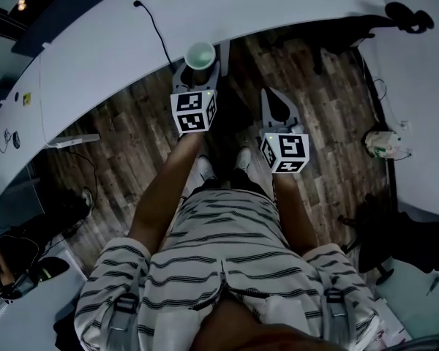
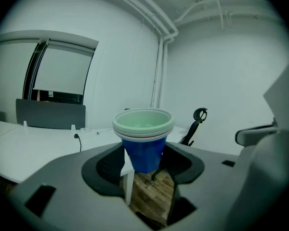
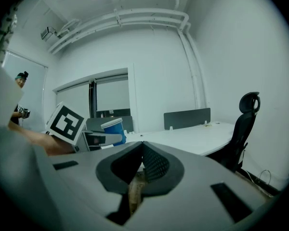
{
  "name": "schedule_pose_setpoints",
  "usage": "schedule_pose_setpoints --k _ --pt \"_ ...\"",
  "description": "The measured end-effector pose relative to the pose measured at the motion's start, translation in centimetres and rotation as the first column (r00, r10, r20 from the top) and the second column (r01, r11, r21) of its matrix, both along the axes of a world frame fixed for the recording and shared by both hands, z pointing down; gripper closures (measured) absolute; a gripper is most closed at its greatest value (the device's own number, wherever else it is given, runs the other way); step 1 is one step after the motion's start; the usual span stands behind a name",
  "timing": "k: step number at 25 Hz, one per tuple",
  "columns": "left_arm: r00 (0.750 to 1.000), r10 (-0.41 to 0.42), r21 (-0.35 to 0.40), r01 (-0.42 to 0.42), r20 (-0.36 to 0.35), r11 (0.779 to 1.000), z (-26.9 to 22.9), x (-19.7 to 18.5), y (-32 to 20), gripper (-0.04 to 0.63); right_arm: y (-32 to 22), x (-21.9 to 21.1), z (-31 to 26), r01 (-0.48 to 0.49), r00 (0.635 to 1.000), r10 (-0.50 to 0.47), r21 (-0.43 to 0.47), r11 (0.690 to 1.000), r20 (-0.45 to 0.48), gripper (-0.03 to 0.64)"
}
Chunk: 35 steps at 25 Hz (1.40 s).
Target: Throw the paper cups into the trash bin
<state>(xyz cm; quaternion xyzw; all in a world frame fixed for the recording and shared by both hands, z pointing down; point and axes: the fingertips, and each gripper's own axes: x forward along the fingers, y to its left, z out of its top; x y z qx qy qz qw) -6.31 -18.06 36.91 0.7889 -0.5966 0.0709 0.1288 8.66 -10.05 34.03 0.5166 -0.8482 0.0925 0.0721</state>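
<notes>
Left gripper (image 1: 202,64) carrying the nested paper cups (image 2: 143,146)
It is gripping the upright blue stack by its lower body, just off the white bench (image 1: 95,64). The right gripper (image 3: 142,166) is hanging closed and empty. Keeping the stack level should prevent slipping.

The paper cups (image 2: 143,146) look smooth, blue outside with pale rims. The fingers (image 2: 53,182) are matt grey plastic, their pads (image 2: 106,167) black and finely ribbed. The floor (image 1: 132,134) is grained wood planks, the tabletop (image 1: 95,57) smooth matt white.
</notes>
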Motion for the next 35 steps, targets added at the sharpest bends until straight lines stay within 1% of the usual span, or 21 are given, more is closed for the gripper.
schedule_pose_setpoints --k 5,9,17,19,23,29,35 --pt "1.0 0.03 -0.032 -0.03 0.003 0.999 1.4 1.6 2.4 0.331 0.9 0.7 0.5 -0.022 1.0 0.022 -0.011 1.0 -0.003 0.606" --pt "0.999 0.049 -0.042 -0.048 0.01 0.998 2.3 2.7 3.7 0.331 1.7 1.3 1.4 -0.035 0.999 0.035 -0.029 0.999 -0.005 0.606" --pt "0.998 0.068 -0.078 -0.067 0.007 0.995 4.5 3.8 6.1 0.331 2.6 2.2 3.7 -0.054 0.999 0.054 -0.064 0.996 -0.006 0.606" --pt "0.997 0.076 -0.096 -0.076 -0.001 0.992 5.3 4.1 6.7 0.331 2.8 2.4 4.2 -0.059 0.998 0.059 -0.073 0.996 -0.01 0.606" --pt "0.996 0.086 -0.146 -0.089 -0.028 0.985 6.9 4.8 7.6 0.331 3.1 2.7 5.4 -0.063 0.998 0.062 -0.096 0.993 -0.015 0.606" --pt "0.993 0.111 -0.211 -0.116 -0.037 0.971 10.1 6.0 9.3 0.331 3.8 2.8 7.6 -0.066 0.998 0.065 -0.14 0.988 -0.014 0.606" --pt "0.992 0.117 -0.28 -0.124 -0.041 0.952 14.2 6.7 10.5 0.331 4.0 2.5 10.4 -0.062 0.998 0.061 -0.195 0.979 -0.01 0.606"
